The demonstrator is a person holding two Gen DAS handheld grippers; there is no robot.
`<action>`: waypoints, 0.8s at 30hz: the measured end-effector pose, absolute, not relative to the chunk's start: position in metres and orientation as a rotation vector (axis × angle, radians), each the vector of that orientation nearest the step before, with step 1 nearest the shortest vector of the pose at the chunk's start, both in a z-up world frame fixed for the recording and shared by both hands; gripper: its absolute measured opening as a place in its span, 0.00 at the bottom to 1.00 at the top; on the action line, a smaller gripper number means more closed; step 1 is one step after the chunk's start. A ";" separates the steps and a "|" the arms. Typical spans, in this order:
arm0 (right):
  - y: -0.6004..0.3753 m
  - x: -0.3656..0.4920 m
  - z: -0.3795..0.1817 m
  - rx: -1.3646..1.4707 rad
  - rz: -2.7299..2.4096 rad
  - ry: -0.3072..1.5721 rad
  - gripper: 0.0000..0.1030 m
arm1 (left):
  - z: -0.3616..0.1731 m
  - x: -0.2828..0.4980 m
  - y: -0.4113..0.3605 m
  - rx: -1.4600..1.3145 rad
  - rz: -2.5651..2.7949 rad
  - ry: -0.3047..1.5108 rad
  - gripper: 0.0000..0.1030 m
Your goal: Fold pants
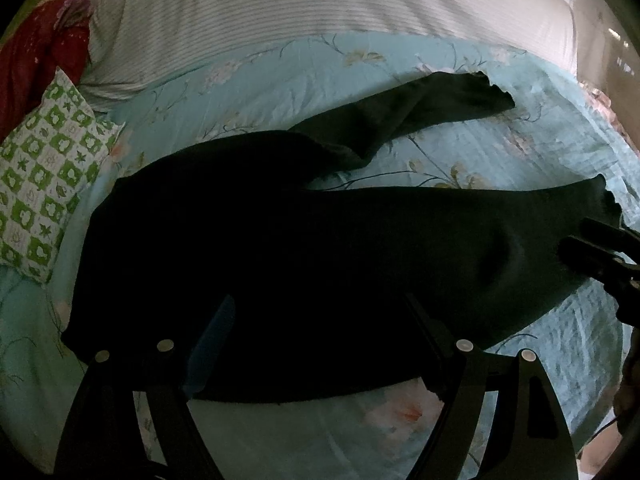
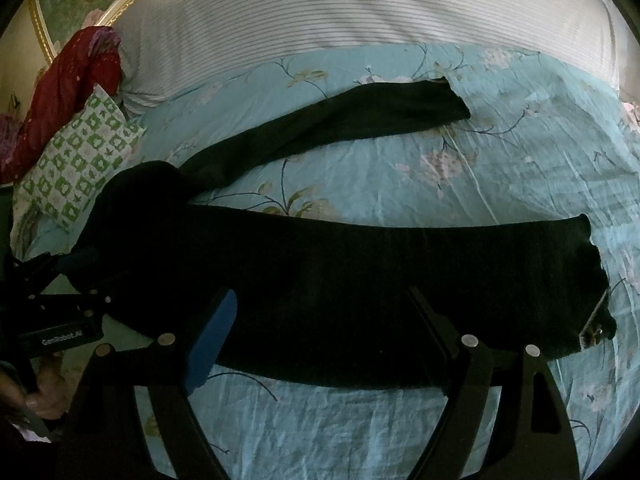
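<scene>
Black pants (image 1: 280,240) lie spread on a light blue floral bedsheet (image 1: 280,72), waist to the left, two legs splayed to the right. In the left wrist view my left gripper (image 1: 320,320) is open, its fingers over the waist and thigh part. My right gripper's fingers (image 1: 592,248) show at the right edge over the near leg. In the right wrist view the pants (image 2: 360,280) run across the frame. My right gripper (image 2: 324,316) is open over the near leg. My left gripper (image 2: 76,264) shows at the left by the waist.
A green and white checked pillow (image 1: 44,184) lies left of the waist. A red garment (image 1: 40,48) is at the far left. A white striped cover (image 1: 300,4) spans the back. A small tag (image 2: 594,320) hangs at the near leg's hem.
</scene>
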State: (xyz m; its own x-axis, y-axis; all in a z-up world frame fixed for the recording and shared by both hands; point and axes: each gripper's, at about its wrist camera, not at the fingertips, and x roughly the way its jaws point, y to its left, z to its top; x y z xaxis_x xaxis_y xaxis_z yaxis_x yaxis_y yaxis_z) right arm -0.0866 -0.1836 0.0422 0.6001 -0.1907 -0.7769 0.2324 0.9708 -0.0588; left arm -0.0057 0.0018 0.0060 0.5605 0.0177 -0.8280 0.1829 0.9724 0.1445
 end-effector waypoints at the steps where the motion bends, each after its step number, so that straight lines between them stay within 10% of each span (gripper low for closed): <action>1: -0.184 -0.087 0.042 0.054 -0.246 0.895 0.82 | 0.005 -0.005 0.002 0.233 -0.093 0.973 0.80; 24: -0.228 -0.035 0.071 0.105 -0.278 0.840 0.82 | 0.011 0.082 -0.026 0.354 -0.109 1.018 0.80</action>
State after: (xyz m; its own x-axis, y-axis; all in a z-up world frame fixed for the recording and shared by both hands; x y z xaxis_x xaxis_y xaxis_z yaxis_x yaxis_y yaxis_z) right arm -0.0346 -0.2278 0.0706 0.6337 -0.2012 -0.7470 0.2837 0.9587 -0.0175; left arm 0.0822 -0.0256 0.0107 0.5255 0.0745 -0.8475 0.2518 0.9379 0.2385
